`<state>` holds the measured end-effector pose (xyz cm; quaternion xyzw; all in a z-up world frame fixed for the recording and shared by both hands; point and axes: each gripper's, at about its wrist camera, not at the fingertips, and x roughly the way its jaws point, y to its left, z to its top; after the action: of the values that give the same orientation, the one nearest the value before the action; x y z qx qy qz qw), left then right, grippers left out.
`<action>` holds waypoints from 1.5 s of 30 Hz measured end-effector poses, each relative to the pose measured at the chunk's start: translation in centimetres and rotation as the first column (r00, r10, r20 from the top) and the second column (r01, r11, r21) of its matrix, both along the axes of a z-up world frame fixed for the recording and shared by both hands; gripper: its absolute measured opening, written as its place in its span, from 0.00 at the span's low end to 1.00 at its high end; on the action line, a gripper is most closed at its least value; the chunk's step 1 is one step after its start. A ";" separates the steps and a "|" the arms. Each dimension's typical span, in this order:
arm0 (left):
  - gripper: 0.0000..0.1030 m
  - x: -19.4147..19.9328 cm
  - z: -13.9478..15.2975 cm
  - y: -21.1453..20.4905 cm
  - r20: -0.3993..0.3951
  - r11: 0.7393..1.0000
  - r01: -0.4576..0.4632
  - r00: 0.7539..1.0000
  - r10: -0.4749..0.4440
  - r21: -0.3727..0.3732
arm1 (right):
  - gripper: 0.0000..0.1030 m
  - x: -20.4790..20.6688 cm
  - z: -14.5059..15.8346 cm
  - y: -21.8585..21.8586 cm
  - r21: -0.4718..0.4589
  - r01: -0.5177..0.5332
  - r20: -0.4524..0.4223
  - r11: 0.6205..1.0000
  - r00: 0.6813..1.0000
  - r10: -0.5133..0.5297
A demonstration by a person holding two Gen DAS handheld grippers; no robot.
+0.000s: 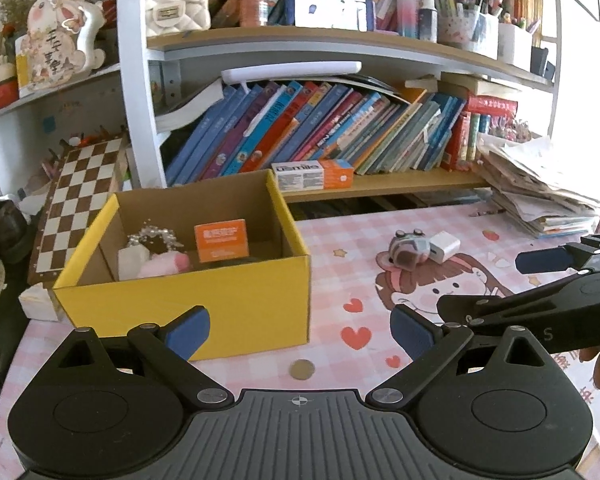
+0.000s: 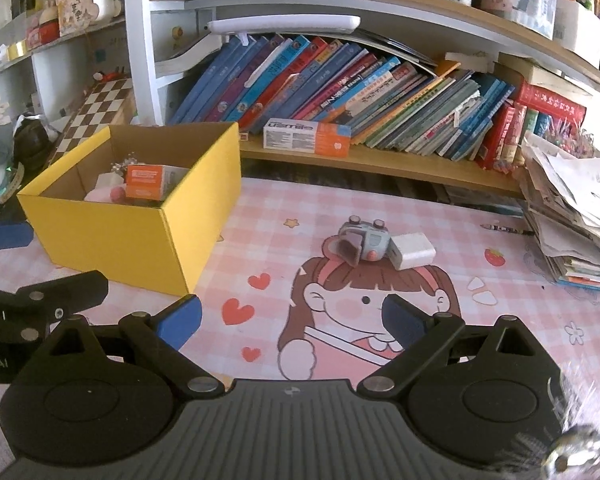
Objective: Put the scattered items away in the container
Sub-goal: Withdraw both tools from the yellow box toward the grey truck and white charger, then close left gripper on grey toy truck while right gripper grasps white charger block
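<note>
Both grippers, left (image 1: 300, 334) and right (image 2: 294, 322), are held spread and empty; right of the box (image 2: 140, 240), the small toy (image 2: 360, 244) is judged light, rigid, best pinched across its sides.

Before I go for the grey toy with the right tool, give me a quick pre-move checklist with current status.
1. Right tool open and empty: ok, fingers spread wide, nothing between them.
2. Grey toy in reach line: ok, it lies ahead on the mat, slightly right of centre.
3. Toy free to lift alone: not ok, the white charger is touching its right side.
4. Yellow box open with room: ok, top open, a few items on its floor.
5. Left tool out of the way: ok, open and empty, near the box front.
6. Other strays: not ok, a coin remains on the mat.
</note>
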<state>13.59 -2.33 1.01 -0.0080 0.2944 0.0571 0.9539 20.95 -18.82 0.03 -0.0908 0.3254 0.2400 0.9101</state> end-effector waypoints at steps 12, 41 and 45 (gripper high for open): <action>0.96 1.7 -0.3 -4.9 -0.018 0.999 0.009 1.000 -0.009 0.031 | 0.95 2.0 -0.4 -4.6 0.026 0.003 -0.010 1.000 1.000 -0.003; 0.96 10.1 -0.2 -9.2 -0.030 0.995 0.076 0.997 -0.074 0.061 | 0.95 9.4 -2.6 -9.6 0.029 0.047 -0.026 0.998 0.999 -0.047; 0.96 11.8 -0.4 -9.2 -0.030 0.996 0.082 0.996 -0.081 0.047 | 0.95 11.4 -2.8 -9.6 0.037 0.058 -0.035 0.998 0.998 -0.057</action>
<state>25.38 -11.55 0.61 0.0278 0.3063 0.0254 0.9512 32.39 -28.39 -2.74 -0.0599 0.3386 0.2214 0.9125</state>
